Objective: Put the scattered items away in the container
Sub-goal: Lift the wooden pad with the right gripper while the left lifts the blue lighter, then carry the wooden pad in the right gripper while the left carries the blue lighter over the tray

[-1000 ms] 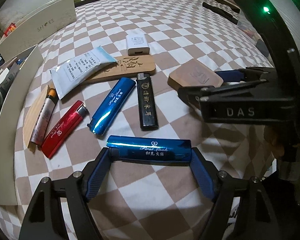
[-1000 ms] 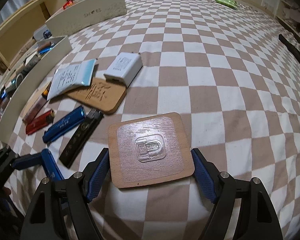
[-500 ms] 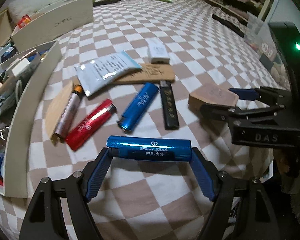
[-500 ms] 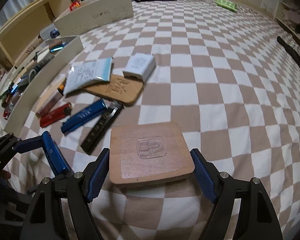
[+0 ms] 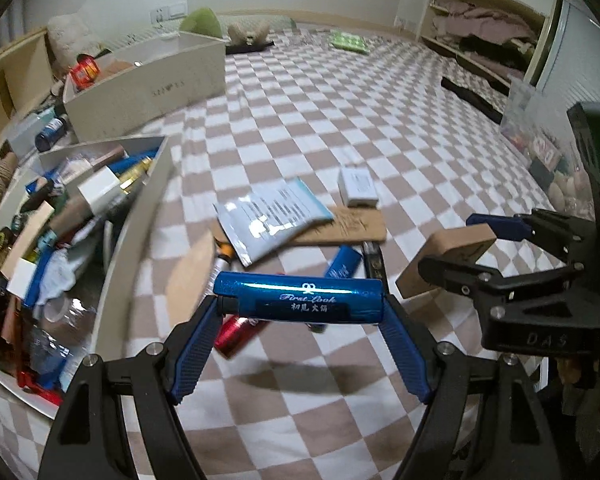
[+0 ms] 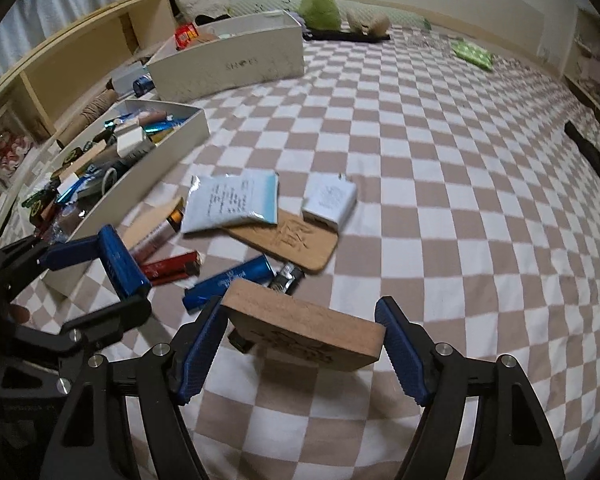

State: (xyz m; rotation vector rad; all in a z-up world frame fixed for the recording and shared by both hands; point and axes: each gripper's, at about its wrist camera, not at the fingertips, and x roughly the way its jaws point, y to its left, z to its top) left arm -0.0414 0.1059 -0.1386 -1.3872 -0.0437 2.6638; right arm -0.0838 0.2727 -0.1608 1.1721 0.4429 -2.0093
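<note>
My left gripper [image 5: 300, 308] is shut on a blue lighter [image 5: 298, 298] and holds it above the checkered bed. My right gripper [image 6: 302, 332] is shut on a square wooden block [image 6: 304, 328], also lifted; it shows in the left wrist view [image 5: 444, 256] too. The white container [image 5: 140, 216], full of small items, lies at the left [image 6: 156, 160]. Scattered on the bed are a red lighter [image 6: 170, 268], another blue lighter [image 6: 228, 282], a black lighter [image 6: 286, 278], a white-blue packet [image 6: 232, 200], a white charger [image 6: 330, 200], a carved wooden plaque [image 6: 292, 242] and a tube [image 6: 156, 234].
A second white box [image 6: 228, 66] stands behind the container. A wooden shelf [image 6: 72, 48] runs along the left. Plush toys [image 6: 320, 8] lie at the far end of the bed. A clear bag [image 5: 540, 136] sits at the right edge.
Both grippers have risen and tilted up with their loads, the blue lighter and the wooden block. The container at the left has come into fuller view.
</note>
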